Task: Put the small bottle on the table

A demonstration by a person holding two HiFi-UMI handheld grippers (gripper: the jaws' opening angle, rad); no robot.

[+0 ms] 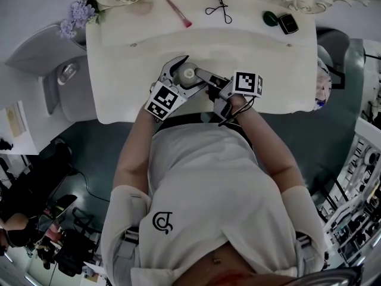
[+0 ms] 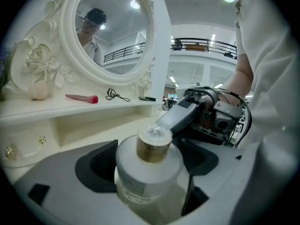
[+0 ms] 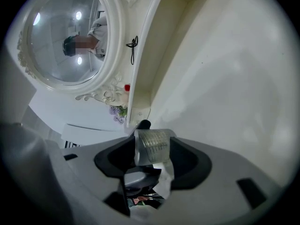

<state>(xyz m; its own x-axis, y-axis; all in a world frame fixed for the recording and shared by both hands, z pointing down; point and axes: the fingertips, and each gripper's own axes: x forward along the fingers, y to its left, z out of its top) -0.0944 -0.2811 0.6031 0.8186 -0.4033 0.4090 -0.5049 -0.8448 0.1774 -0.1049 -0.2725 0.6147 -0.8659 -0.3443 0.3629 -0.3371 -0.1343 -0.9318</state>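
The left gripper has its jaws spread about as wide as they look able to go, one on each side of the small bottle and its fat body. There's a sliver of dark gap on one side, so it looks like loose cradling, not squeezing. The right gripper comes in from the opposite side with its jaws pinched on the bottle's ridged cap, so that's probably what's actually carrying it. Best guess at why: holding it by the cap leaves the body free to go down base first, and the wide jaws just keep it from tipping. The bottle is upright, over the near edge of the white table, right in front of the person. No view shows whether the base is touching the tabletop yet. Count-wise: one bottle, two grippers and one oval mirror. On the back shelf there's one pink brush, one eyelash curler, one bunch of purple flowers and two small dark things at the far right end, all well away from the bottle.
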